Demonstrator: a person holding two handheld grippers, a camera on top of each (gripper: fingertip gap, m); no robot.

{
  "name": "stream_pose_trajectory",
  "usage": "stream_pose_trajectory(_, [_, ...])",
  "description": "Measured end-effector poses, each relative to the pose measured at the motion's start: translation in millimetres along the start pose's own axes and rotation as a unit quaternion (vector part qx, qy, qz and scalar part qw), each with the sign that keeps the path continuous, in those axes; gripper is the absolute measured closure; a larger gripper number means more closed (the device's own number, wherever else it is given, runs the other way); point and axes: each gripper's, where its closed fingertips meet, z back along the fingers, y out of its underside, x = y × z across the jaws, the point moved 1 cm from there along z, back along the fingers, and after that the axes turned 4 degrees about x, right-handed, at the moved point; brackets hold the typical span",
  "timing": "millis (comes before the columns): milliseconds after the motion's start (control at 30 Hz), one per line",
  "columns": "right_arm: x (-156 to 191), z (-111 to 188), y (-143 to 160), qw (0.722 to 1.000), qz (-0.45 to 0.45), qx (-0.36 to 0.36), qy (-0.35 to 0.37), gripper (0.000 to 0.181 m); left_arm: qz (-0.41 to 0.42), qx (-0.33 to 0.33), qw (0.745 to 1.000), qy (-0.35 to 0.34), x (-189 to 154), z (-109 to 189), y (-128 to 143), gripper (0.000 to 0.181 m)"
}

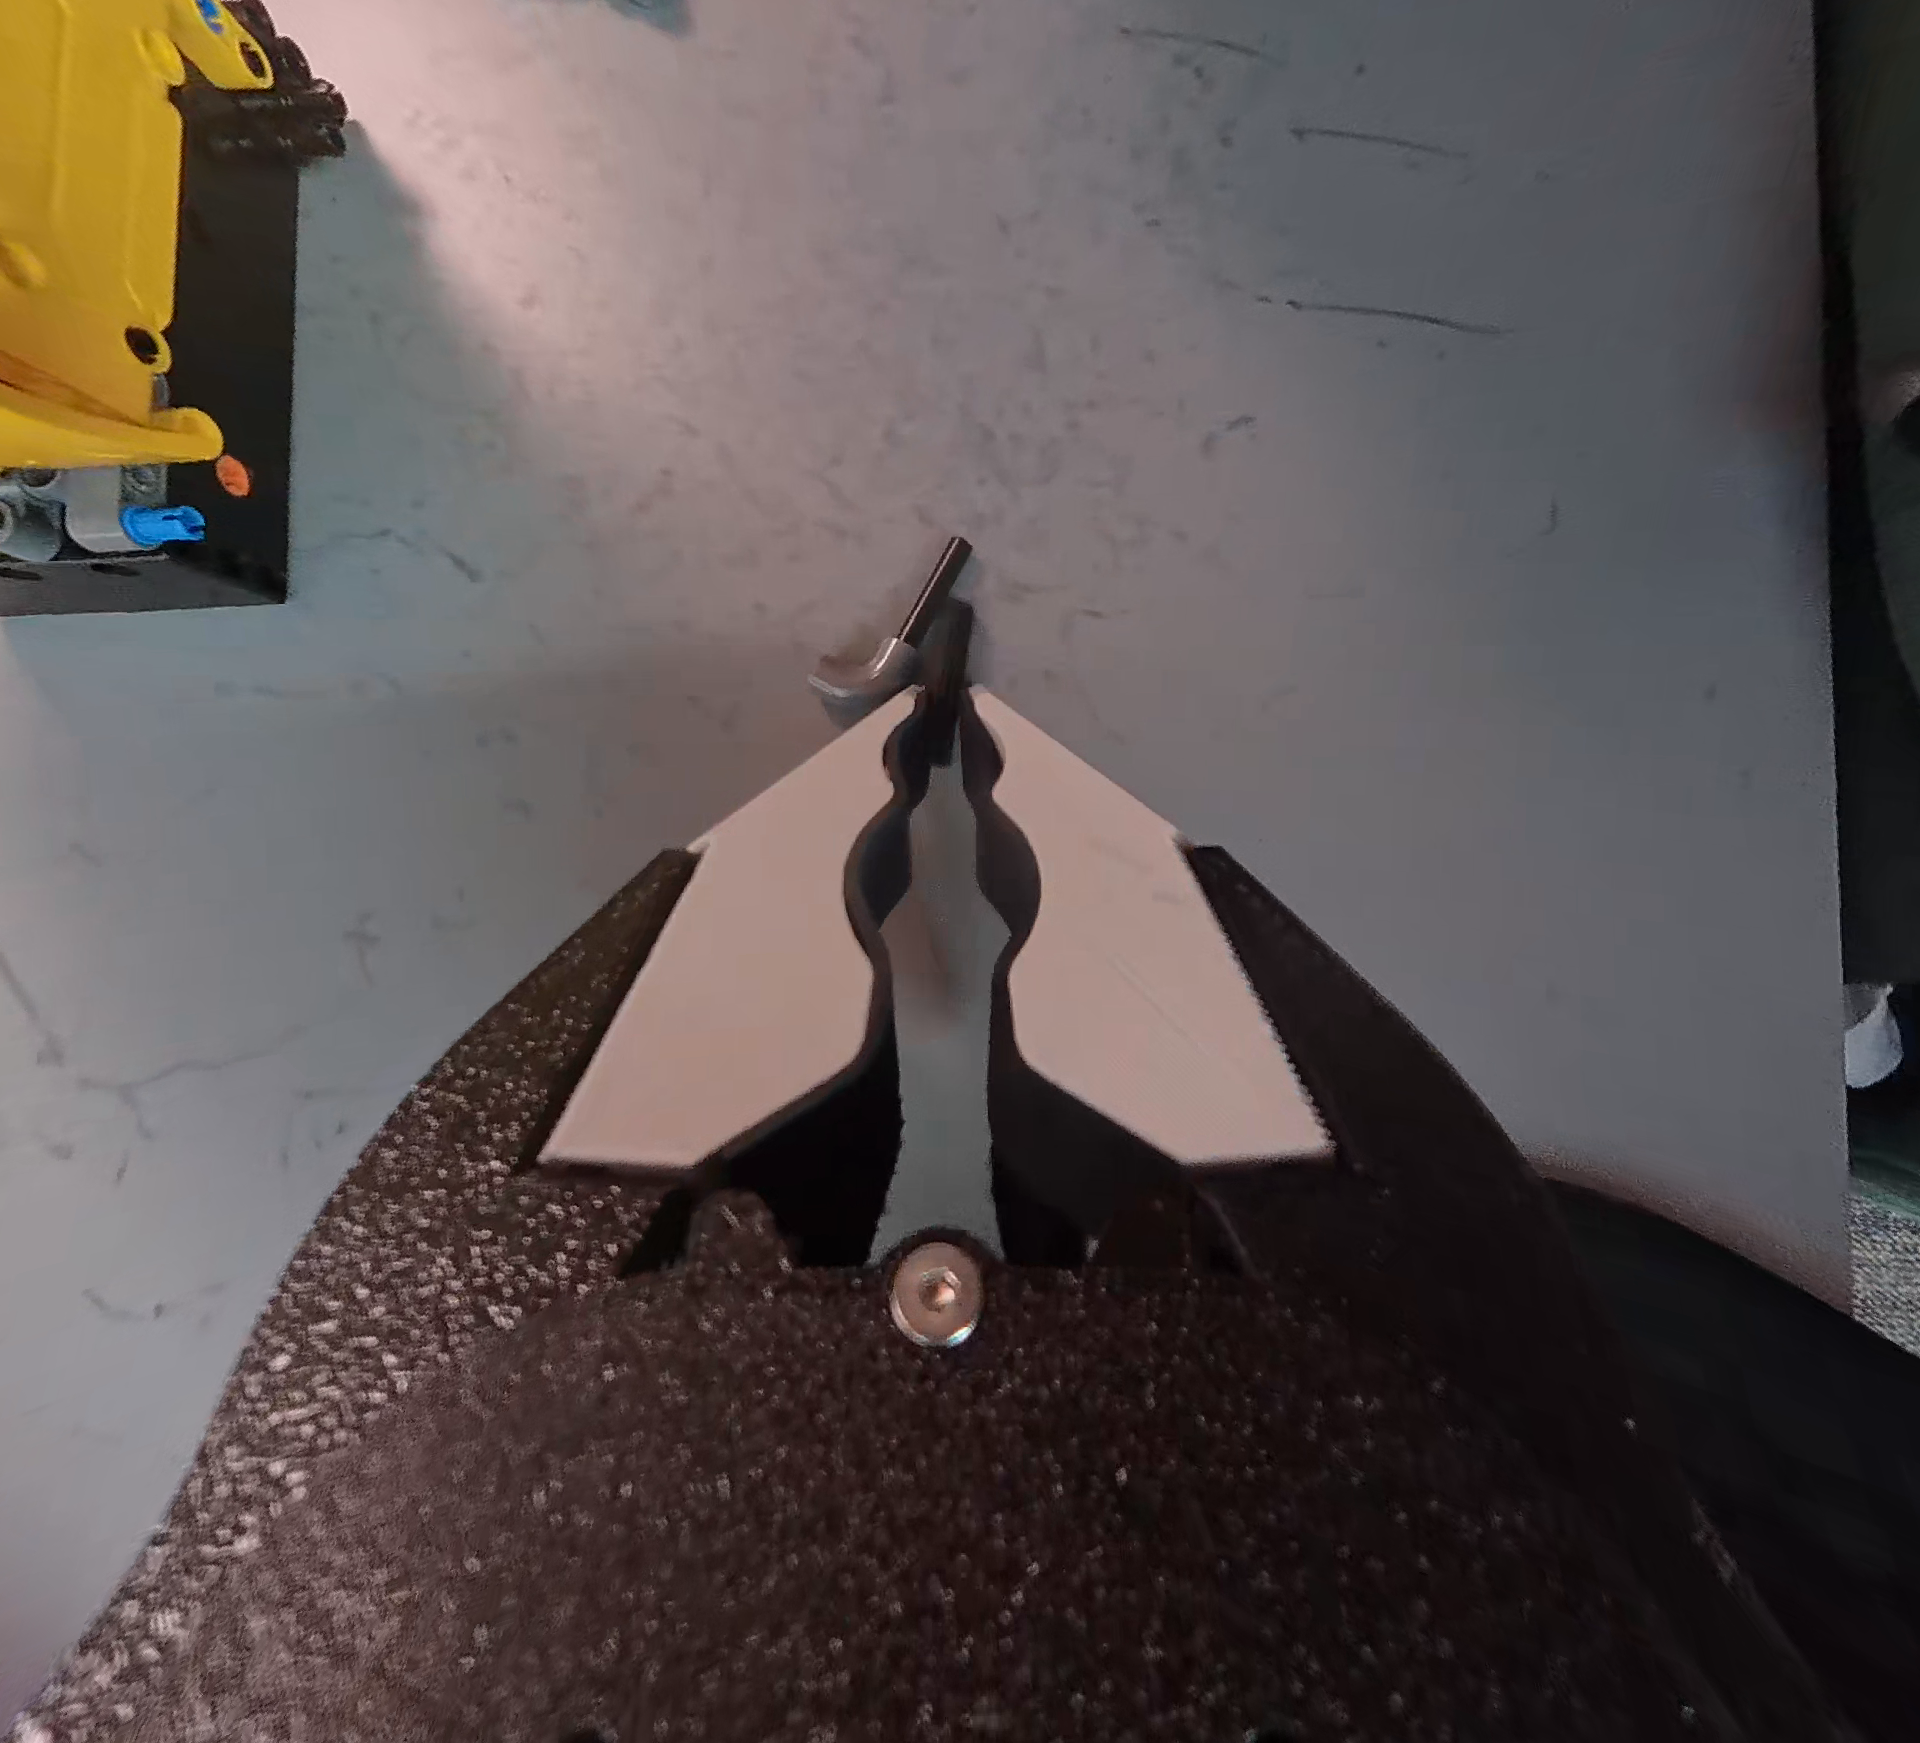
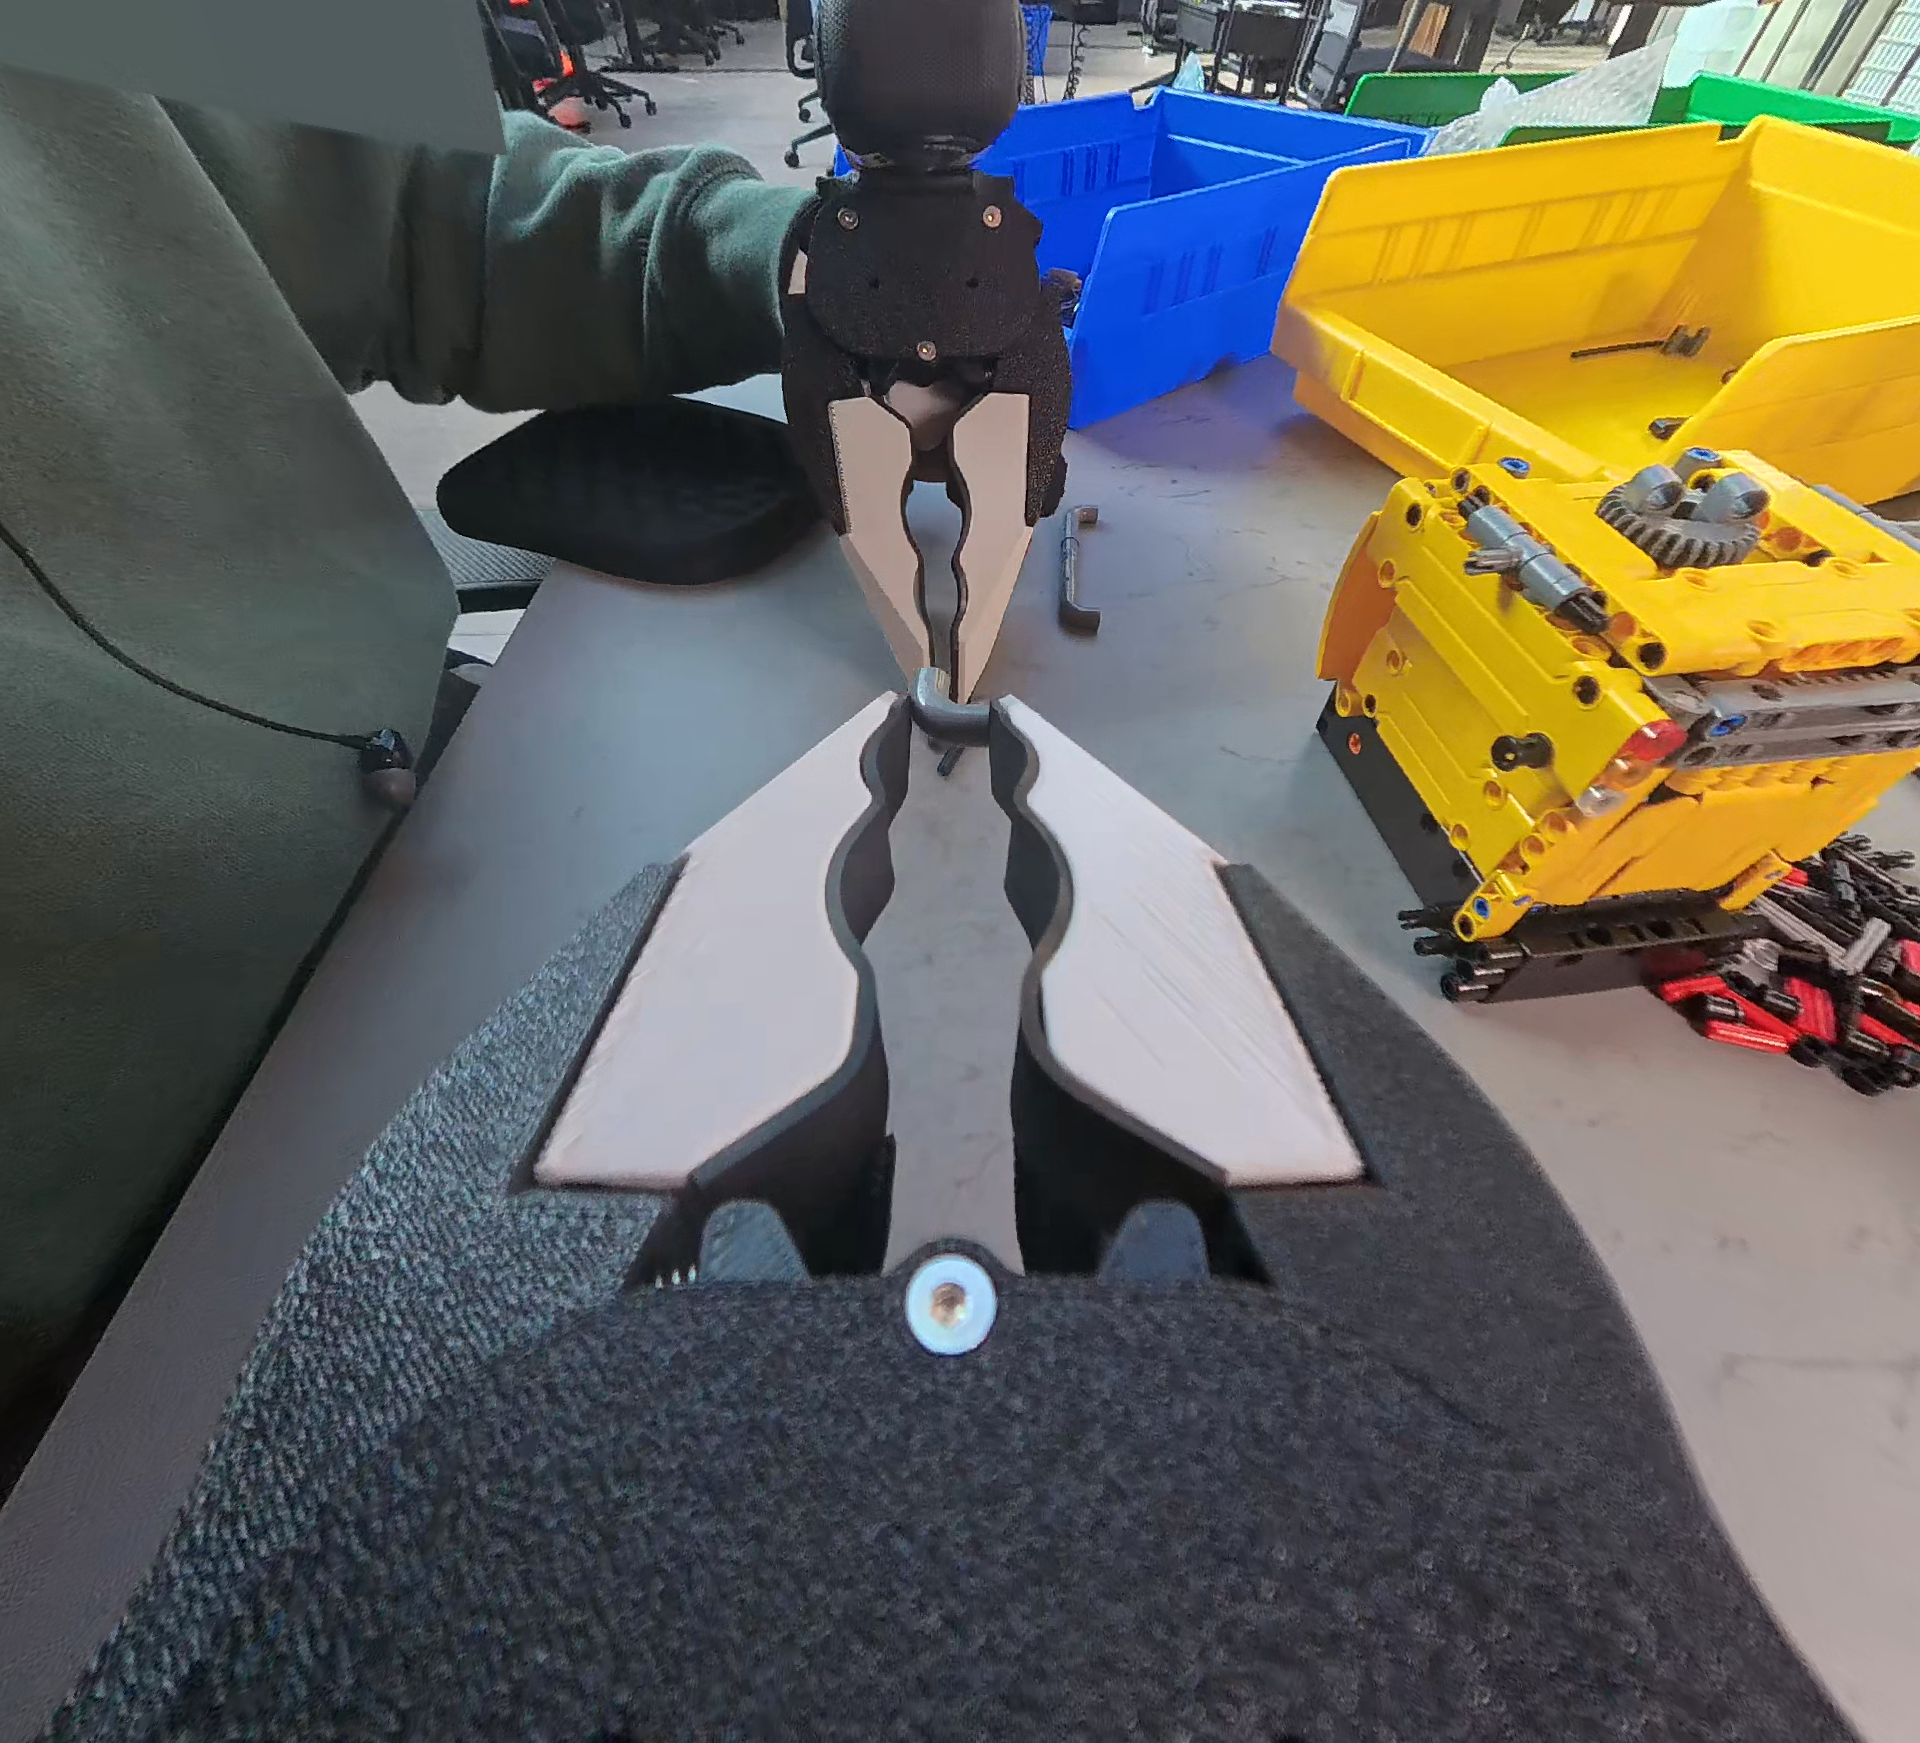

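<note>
Left gripper point(image 1: 940, 706): tips pressed together on a small part, a thin black axle point(image 1: 935, 592) joined to a grey elbow connector point(image 1: 868, 675), held above the grey tabletop point(image 1: 1247, 343).
Right gripper point(image 2: 951, 719): tips nearly together, meeting the same grey elbow connector point(image 2: 948, 704) from the other side; whether they actually pinch it cannot be told.
Stage: the two grippers meet tip to tip over the small part, which is off the table; nothing shows it joined to the model.
Model: a partly built yellow brick vehicle point(image 2: 1621, 685) on a black base, well apart to the right, with a grey gear on top.
Loose pieces: a black and red heap point(image 2: 1808, 987) beside the model; a dark axle assembly point(image 2: 1075, 571) on the table.
Yellow bin point(image 2: 1558, 239): holds only a few small dark parts.
Blue bin point(image 2: 1174, 218): contents hidden.
Green bin point(image 2: 1766, 98): holds clear wrapping.
</note>
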Motion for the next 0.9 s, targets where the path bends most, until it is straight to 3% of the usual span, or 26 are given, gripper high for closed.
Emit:
stream_pose_trajectory(167, [1.8, -1.6, 1.3, 1.0, 0.012, 0.003, 0.001, 0.167, 0.01, -0.009, 1.0, -0.023, -1.2, -1.9, -5.2, 0.179])
stream_pose_trajectory(333, [12.4, 2.3, 0.0, 0.999, 0.037, 0.006, -0.023, 0.167, 0.056, -0.156, 0.984, 0.064, -18.6, 17.7, -72.4, 0.179])
stream_pose_trajectory(467, [13.5, 6.8, 1.7, 0.999, 0.035, 0.015, -0.029, 0.167, 0.043, -0.184, 0.978, 0.084, -16.2, 13.5, -101.7, 0.179])
stream_pose_trajectory(900, [11.9, 3.3, 26.4, 0.996, 0.017, 0.073, -0.045, 0.167, 0.058, -0.194, 0.971, 0.13, -19.9, 0.7, -100.9, 0.179])
